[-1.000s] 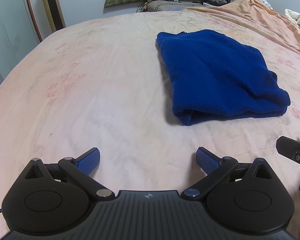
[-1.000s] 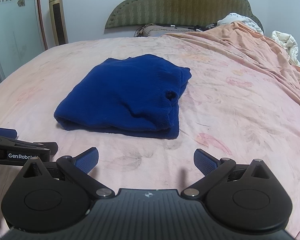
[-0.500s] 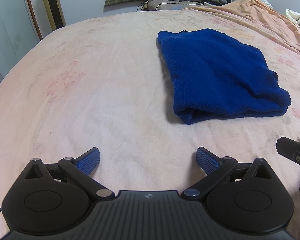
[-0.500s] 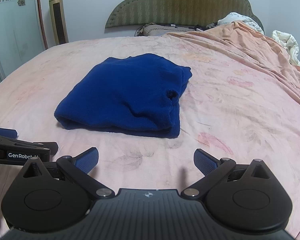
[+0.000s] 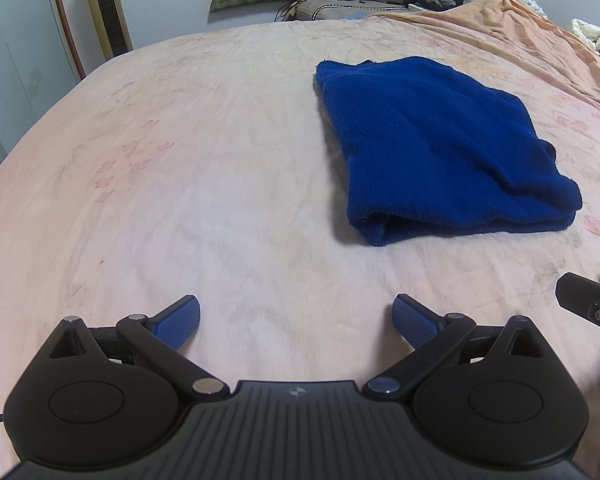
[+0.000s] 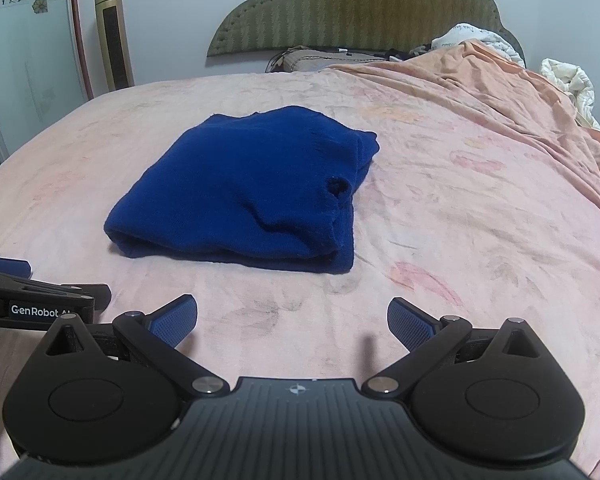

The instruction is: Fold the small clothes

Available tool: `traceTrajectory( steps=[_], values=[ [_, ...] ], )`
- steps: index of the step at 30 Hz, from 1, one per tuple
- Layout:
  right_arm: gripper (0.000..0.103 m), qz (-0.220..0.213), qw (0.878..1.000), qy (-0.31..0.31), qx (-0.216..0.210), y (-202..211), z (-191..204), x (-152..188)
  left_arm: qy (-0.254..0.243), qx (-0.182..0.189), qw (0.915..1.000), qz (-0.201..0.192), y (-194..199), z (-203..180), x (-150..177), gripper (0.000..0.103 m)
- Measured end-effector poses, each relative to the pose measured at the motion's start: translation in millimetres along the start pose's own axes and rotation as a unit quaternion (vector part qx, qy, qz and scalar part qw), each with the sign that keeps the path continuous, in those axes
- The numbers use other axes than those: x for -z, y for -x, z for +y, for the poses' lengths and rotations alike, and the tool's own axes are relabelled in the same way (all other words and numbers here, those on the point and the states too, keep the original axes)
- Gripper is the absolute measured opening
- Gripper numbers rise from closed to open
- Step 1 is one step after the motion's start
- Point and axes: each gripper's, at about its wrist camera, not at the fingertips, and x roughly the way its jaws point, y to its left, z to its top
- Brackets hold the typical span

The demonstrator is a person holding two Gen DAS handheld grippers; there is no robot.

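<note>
The left claw [image 5: 296, 320] is spread wide and empty, hovering low over the bed [image 5: 180, 160], its 2 blue pads apart with bare pink sheet between them. The right claw [image 6: 292, 322] is likewise released, holding nothing, just beside the left one. Nothing lies between either claw and the blue garment [image 6: 252, 188], which sits folded near the middle of the bed, well ahead of both. Its long axis runs from the near fold toward the headboard [image 6: 360, 8], slanted a little; a thick rolled edge faces the claws. Beyond it lie a rumpled orange blanket [image 6: 500, 92] and a tower fan [image 6: 114, 32] at the wall.
</note>
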Motion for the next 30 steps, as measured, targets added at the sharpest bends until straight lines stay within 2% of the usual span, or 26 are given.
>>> traceTrajectory(
  steps=[30],
  values=[
    [0.102, -0.002, 1.000, 0.000, -0.002, 1.2, 1.3, 1.0, -0.001, -0.002, 1.0000, 0.000, 0.0, 0.0, 0.9, 0.103]
  ],
)
